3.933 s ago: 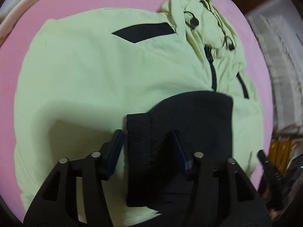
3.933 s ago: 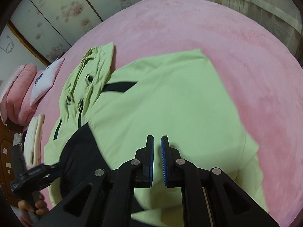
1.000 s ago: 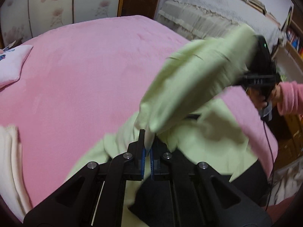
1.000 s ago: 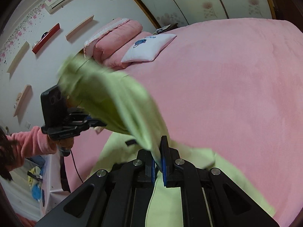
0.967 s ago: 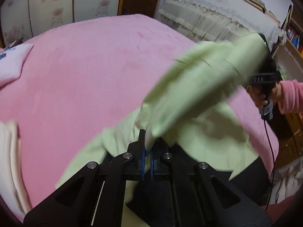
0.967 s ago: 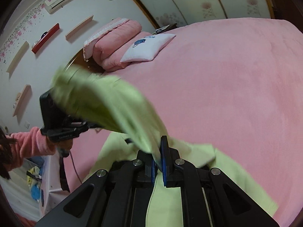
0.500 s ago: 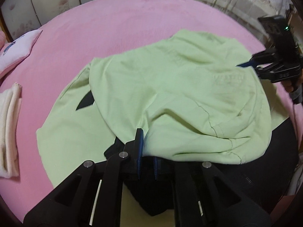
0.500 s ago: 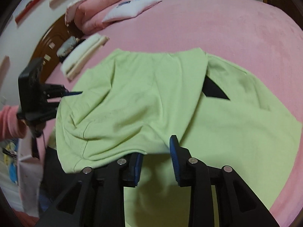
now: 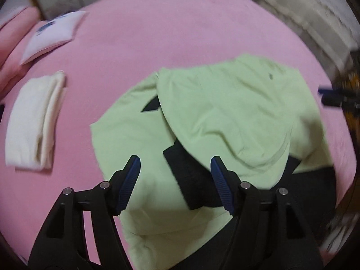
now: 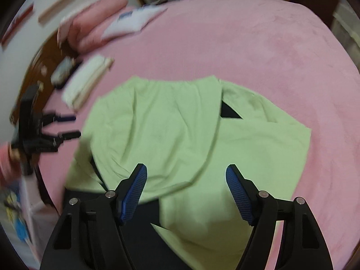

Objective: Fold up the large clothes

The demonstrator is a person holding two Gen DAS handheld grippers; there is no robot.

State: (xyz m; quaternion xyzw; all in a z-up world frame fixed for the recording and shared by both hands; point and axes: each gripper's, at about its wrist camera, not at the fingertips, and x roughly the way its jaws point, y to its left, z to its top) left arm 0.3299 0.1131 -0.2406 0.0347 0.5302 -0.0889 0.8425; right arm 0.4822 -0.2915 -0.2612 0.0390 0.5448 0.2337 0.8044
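Note:
A light green jacket with black panels [image 9: 225,117] [image 10: 171,135] lies on the pink bed, its upper half folded down over the lower half. A black sleeve cuff [image 9: 191,180] sticks out from under the fold. My left gripper [image 9: 175,168] hovers just above that cuff, jaws opening, pads clear of the cloth. My right gripper [image 10: 186,175] hangs over the fold's near edge, jaws opening too, nothing pressed between its blue pads [image 10: 132,193]. Each gripper also shows at the edge of the other's view: the right gripper [image 9: 333,96], the left gripper [image 10: 65,126].
The pink bedspread [image 9: 180,33] [image 10: 270,45] surrounds the jacket. A folded cream cloth [image 9: 33,121] [image 10: 87,78] lies to the left, a white pillow [image 9: 51,36] and pink bedding [image 10: 90,22] beyond. A person's pink sleeve [image 10: 4,157] shows at the left edge.
Both grippers carried the green top edge over and down onto the jacket, then let it go and opened. The fold now lies flat; both hands have dropped lower.

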